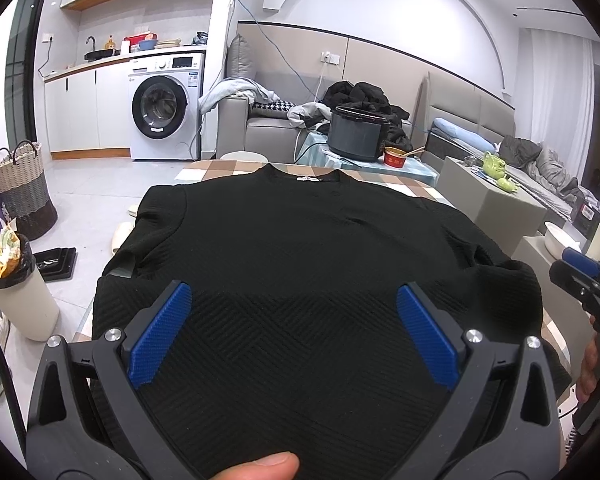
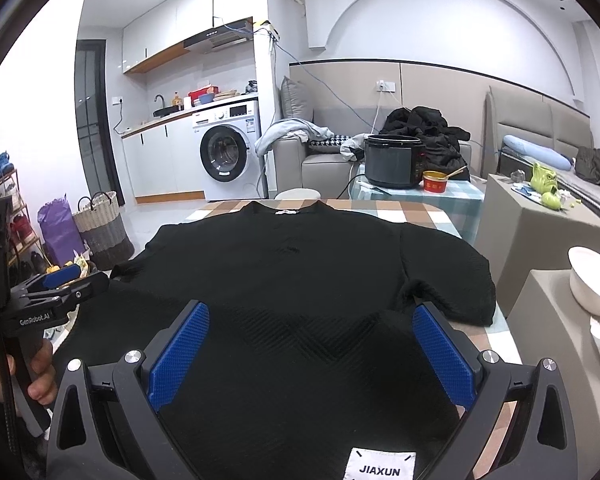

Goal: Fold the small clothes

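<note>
A black textured short-sleeved top (image 1: 300,248) (image 2: 292,280) lies spread flat on a checked table (image 1: 404,188) (image 2: 420,212), collar at the far edge, hem toward me. My left gripper (image 1: 294,304) hovers open over the hem's left-middle part, blue pads wide apart with nothing between them. Over the right side of the hem, my right gripper (image 2: 312,324) is open too, close to the right sleeve (image 2: 448,276). Each gripper shows in the other's view, hand-held: the right gripper (image 1: 580,272) at that frame's right edge, the left gripper (image 2: 64,280) at the other frame's left edge.
Behind the table stand a small table with a dark cooker (image 1: 356,136) and a red bowl (image 1: 394,156), and a grey sofa (image 1: 252,124). A bin (image 1: 16,288) and a woven basket (image 1: 24,196) are on the floor at left. A white bowl (image 2: 592,280) sits at right.
</note>
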A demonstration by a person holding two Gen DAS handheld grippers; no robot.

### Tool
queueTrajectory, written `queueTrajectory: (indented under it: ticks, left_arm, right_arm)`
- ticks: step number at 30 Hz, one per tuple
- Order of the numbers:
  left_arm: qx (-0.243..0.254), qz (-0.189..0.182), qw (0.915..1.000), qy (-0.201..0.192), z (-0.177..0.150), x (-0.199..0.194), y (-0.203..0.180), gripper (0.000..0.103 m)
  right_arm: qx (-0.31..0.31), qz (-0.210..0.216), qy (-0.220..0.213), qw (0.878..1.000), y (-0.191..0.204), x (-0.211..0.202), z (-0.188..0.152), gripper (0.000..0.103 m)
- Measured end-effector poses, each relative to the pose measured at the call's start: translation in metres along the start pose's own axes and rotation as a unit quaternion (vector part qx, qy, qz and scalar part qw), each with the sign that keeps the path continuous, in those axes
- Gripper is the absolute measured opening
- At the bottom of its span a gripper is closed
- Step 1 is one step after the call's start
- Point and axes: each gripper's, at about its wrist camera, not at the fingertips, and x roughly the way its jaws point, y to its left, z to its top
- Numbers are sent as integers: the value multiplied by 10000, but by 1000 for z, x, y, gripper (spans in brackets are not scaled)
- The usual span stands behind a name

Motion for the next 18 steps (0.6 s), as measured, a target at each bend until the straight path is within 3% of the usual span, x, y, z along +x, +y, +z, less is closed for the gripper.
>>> queueTrajectory:
  ticks: [18]
  left_arm:
    - [50,-12,10000,-33,0,-5,1,102]
  right_arm:
    - [14,-57,-8,10000,2,-3,0,103]
